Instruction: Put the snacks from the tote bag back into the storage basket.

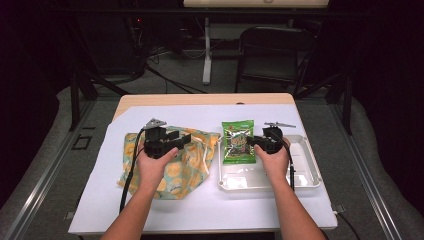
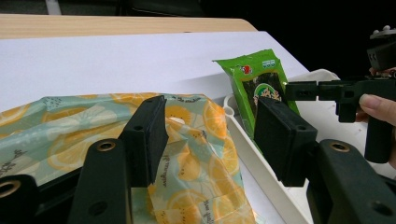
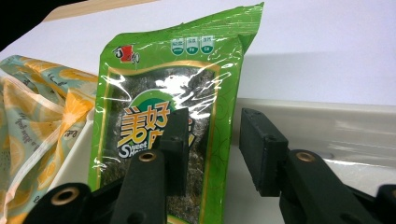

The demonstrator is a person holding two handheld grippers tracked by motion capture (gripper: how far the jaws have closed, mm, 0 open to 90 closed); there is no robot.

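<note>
A green seaweed snack packet [image 1: 238,141] leans in the left end of a white plastic tray [image 1: 270,188]. My right gripper [image 1: 251,142] points left at the packet and is open. In the right gripper view the packet [image 3: 163,93] stands just beyond the jaws, its right edge showing in the gap of the right gripper [image 3: 212,128]. My left gripper [image 1: 186,138] is open above a lemon-print cloth bag [image 1: 175,170]. In the left gripper view the bag [image 2: 56,135] lies under the left gripper [image 2: 212,135], which holds nothing.
A white sheet [image 1: 200,112] covers the wooden table [image 1: 200,99]. The tray's right part [image 1: 305,160] holds nothing I can make out. A black chair [image 1: 270,50] and a stand leg stand beyond the far edge. The left gripper view shows the right gripper [image 2: 336,93] over the tray rim [image 2: 240,133].
</note>
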